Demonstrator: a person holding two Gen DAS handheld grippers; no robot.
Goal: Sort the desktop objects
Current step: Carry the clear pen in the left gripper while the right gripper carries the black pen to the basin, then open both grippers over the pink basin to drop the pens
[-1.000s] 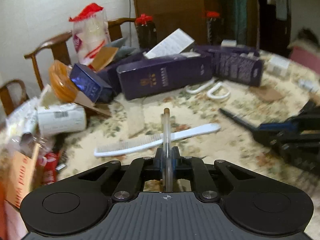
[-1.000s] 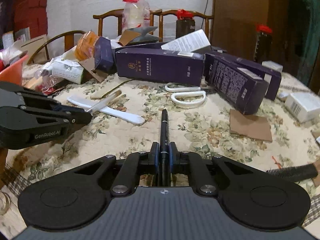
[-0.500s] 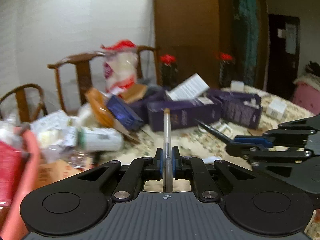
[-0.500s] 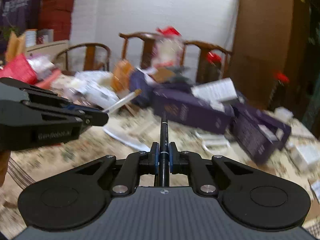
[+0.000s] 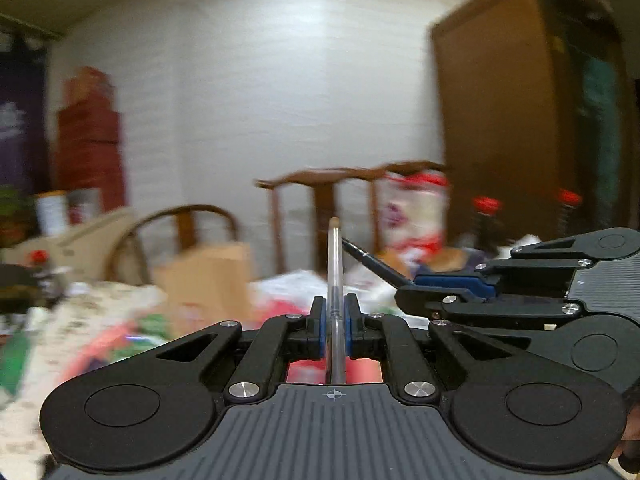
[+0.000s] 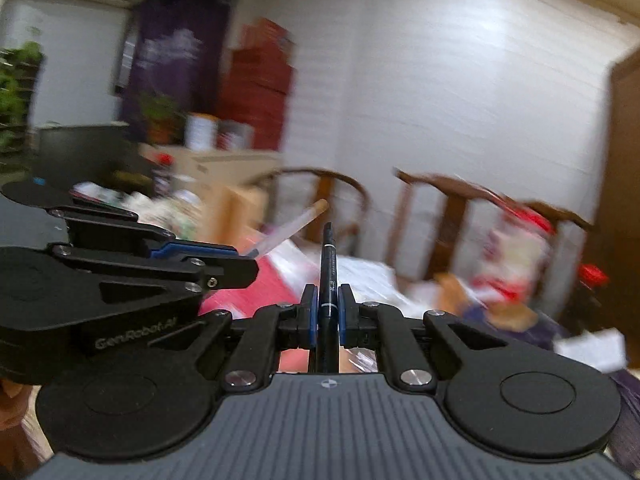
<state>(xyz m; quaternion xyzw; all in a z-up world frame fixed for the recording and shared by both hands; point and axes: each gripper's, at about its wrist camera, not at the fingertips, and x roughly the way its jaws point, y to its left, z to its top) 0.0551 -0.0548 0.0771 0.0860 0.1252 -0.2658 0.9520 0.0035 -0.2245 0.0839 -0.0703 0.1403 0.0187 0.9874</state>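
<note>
Both grippers swinging up off table; left gripper (image 5: pixel 335 320) clenching light stiff clear pen (image 5: pixel 334 276) mid-barrel, right gripper (image 6: pixel 328 316) pinching slippery black pen (image 6: pixel 328 276).

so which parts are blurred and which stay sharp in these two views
Left wrist view: left tool and its clear pen sharp, chairs and table clutter smeared by motion. Right wrist view: right tool and black pen crisp, background streaked; fisheye bends the walls in both.

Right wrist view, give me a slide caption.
Right gripper clamps a black pen; left gripper alongside holds a clear pen.
</note>
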